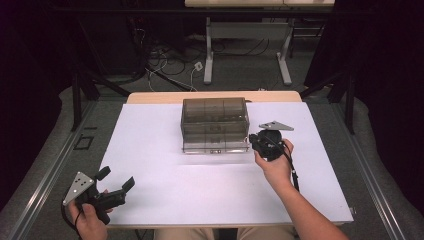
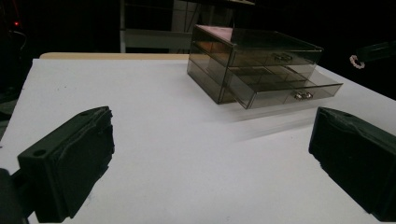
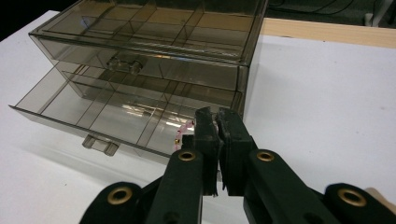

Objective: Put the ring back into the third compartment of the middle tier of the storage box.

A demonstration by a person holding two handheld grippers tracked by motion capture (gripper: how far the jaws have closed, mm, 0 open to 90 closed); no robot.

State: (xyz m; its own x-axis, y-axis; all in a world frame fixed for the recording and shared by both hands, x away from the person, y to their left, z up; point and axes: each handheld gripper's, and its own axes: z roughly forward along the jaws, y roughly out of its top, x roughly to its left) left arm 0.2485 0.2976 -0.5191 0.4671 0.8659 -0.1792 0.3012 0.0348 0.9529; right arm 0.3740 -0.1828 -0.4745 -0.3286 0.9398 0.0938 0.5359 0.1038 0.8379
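Right gripper (image 3: 215,122) jaws clamped on a small pink item (image 3: 185,130), mostly hidden, identity unclear. Left gripper (image 1: 116,181) jaws wide apart, empty, near the table's (image 1: 165,195) front left corner. Smoky transparent drawer box (image 1: 215,125) mid-table, lower drawer (image 3: 88,109) pulled partly out, dividers visible.

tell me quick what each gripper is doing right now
Left gripper: open, holding nothing.
Right gripper: shut on a small pink beaded item at the open lower drawer.

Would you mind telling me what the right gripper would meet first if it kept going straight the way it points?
Probably the open lower drawer of the clear box: the right gripper points at its near corner. It pinches something small and pink; depth is uncertain.
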